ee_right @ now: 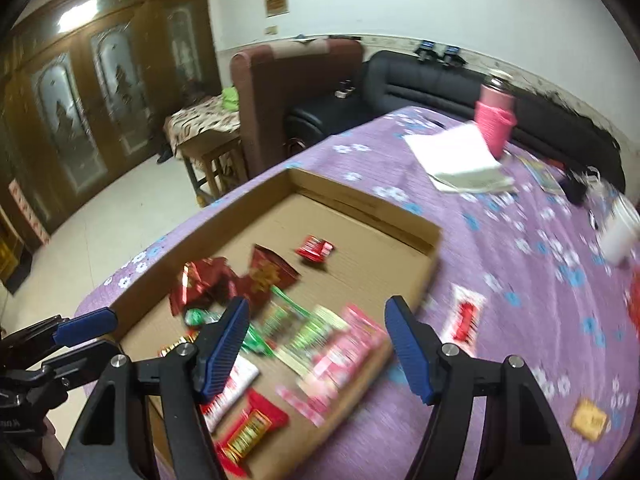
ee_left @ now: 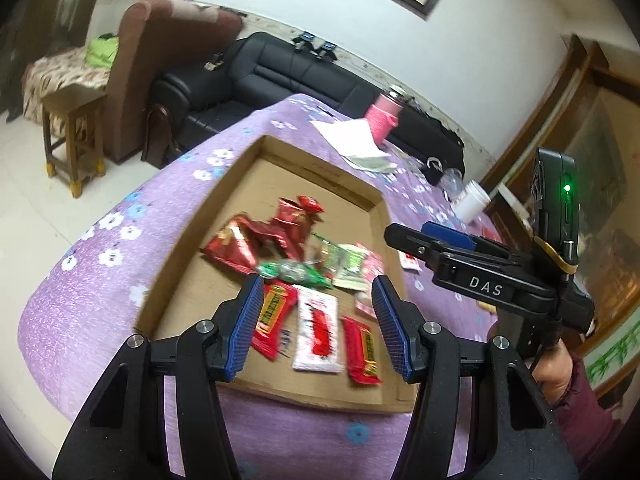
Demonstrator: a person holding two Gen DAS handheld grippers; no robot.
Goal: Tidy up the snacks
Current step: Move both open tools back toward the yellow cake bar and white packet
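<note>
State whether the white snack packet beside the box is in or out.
Out: the packet lies on the purple cloth, past the box wall.

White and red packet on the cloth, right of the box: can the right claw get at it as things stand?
Probably yes. The white and red packet lies flat on the purple cloth, outside the cardboard box, with nothing on top of it. The right claw is open and empty, just left of it.

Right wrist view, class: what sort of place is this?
Probably a home living room: a black leather sofa, tall carved wooden cabinet doors, and a purple flowered tablecloth.
</note>
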